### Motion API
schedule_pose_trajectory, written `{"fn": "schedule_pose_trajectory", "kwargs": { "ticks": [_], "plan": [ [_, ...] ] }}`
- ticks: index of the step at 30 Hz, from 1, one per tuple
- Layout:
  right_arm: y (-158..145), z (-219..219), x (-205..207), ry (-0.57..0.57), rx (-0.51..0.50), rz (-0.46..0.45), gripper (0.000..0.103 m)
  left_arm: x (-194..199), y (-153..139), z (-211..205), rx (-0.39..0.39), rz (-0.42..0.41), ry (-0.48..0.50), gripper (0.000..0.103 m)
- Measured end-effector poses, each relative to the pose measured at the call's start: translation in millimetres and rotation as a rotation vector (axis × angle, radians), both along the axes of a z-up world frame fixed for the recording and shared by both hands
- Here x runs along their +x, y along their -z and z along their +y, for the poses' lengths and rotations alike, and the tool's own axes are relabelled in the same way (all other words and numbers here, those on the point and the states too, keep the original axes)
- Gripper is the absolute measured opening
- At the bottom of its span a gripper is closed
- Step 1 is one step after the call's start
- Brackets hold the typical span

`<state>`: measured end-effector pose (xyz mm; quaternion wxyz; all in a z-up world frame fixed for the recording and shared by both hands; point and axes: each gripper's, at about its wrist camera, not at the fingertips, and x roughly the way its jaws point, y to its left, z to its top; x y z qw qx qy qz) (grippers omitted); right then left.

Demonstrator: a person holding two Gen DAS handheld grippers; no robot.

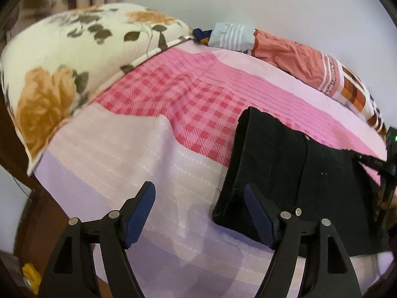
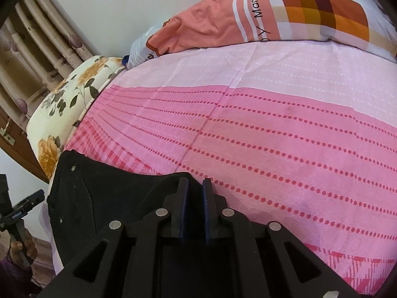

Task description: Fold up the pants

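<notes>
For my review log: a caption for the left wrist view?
Open left tool above pink bedsheet beside folded black pants.

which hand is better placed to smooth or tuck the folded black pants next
Probably the left. The left tool is open with nothing between its fingers, right beside the near edge of the folded black pants. The right tool is nearly shut over the pants' far edge.

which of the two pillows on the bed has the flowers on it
The cream pillow by the curtain, printed with orange roses and dark leaves. The other pillow, along the wall, is salmon with white stripes, lettering and an orange-brown check.
</notes>
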<state>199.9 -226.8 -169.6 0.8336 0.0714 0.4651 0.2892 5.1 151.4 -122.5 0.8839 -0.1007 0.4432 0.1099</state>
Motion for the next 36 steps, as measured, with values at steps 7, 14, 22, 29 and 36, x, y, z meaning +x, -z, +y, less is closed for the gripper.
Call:
{"fn": "schedule_pose_trajectory", "kwargs": {
  "ticks": [7,14,22,29,36],
  "plan": [
    [-1,1,0,0.004,-0.015,-0.014,0.009,-2,-10,-12,0.085,-0.017,0.039,0.078],
    [-2,-2,1,0.039,-0.024,-0.029,0.027,-3,-13,-16,0.100,-0.021,0.048,0.081],
    [-1,-5,2,0.042,-0.005,-0.027,0.031,-4,-14,-9,0.116,-0.026,0.014,0.084],
    [-4,-10,5,0.066,0.028,-0.022,0.045,-4,-13,-1,0.105,-0.024,-0.006,0.084],
    [-33,-79,-29,0.262,0.279,-0.013,0.063,-7,-14,-5,0.133,-0.028,-0.001,0.084]
  ]
}}
